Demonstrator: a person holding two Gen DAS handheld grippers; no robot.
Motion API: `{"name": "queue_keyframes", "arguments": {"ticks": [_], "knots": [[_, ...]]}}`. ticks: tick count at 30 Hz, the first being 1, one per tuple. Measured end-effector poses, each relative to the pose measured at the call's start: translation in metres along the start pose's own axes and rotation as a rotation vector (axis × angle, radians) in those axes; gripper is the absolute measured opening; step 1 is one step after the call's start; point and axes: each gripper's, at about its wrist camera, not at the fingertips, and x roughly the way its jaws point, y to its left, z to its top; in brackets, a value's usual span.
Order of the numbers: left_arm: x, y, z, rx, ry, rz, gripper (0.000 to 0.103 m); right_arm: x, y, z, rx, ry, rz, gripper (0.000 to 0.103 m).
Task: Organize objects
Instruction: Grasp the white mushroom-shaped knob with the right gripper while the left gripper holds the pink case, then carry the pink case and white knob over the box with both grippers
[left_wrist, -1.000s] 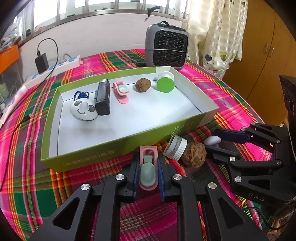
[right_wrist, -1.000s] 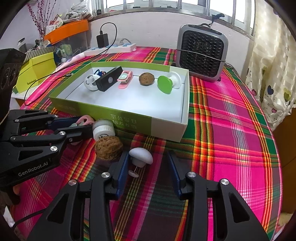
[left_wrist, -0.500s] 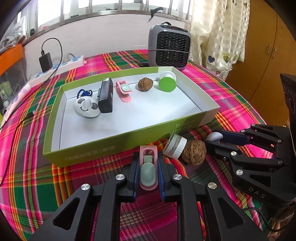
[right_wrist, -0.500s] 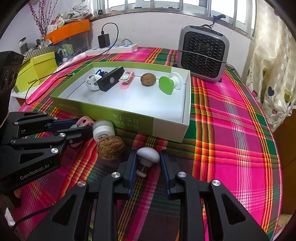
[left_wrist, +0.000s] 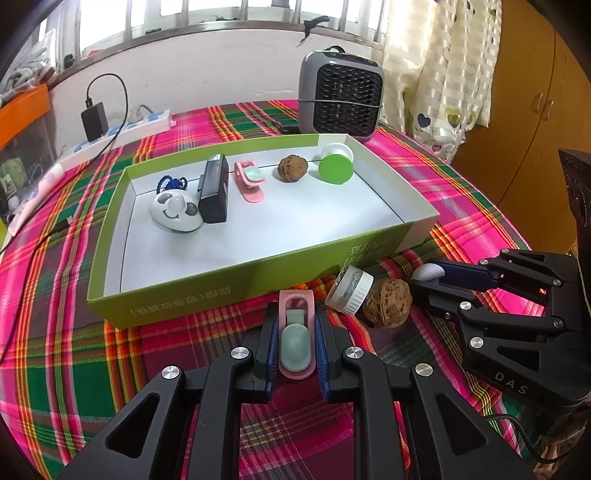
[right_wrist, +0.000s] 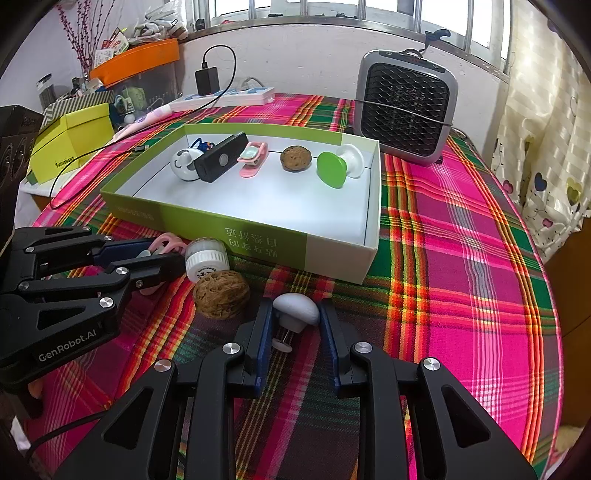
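My left gripper (left_wrist: 295, 325) is shut on a pink clip (left_wrist: 296, 343) with a pale green pad, just in front of the green box (left_wrist: 207, 302). My right gripper (right_wrist: 295, 317) is shut on a white mushroom-shaped suction cup (right_wrist: 297, 308) on the cloth. A walnut (right_wrist: 221, 293) and a small white jar (right_wrist: 206, 258) lie between the two grippers. Inside the box (right_wrist: 266, 236) stand a white panda toy (left_wrist: 175, 212), a black device (left_wrist: 214, 188), a second pink clip (left_wrist: 249, 181), a second walnut (left_wrist: 292, 168) and a green-and-white suction cup (left_wrist: 335, 168).
A grey heater (left_wrist: 341, 98) stands behind the box. A power strip with a black charger (left_wrist: 122, 125) lies at the back left. A yellow box (right_wrist: 70, 140) stands past the table's left edge. Curtain (left_wrist: 443, 74) and wooden cupboard (left_wrist: 535, 110) are on the right.
My right gripper closed from open onto the white suction cup. My left gripper stayed shut on the pink clip; both views have risen slightly.
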Motion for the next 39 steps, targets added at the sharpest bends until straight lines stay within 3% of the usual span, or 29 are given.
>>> {"name": "queue_keyframes", "arguments": {"ticks": [39], "knots": [[-0.018, 0.004, -0.003, -0.049, -0.032, -0.012, 0.016, -0.012, 0.001, -0.001, 0.028, -0.034, 0.014, 0.025]]}}
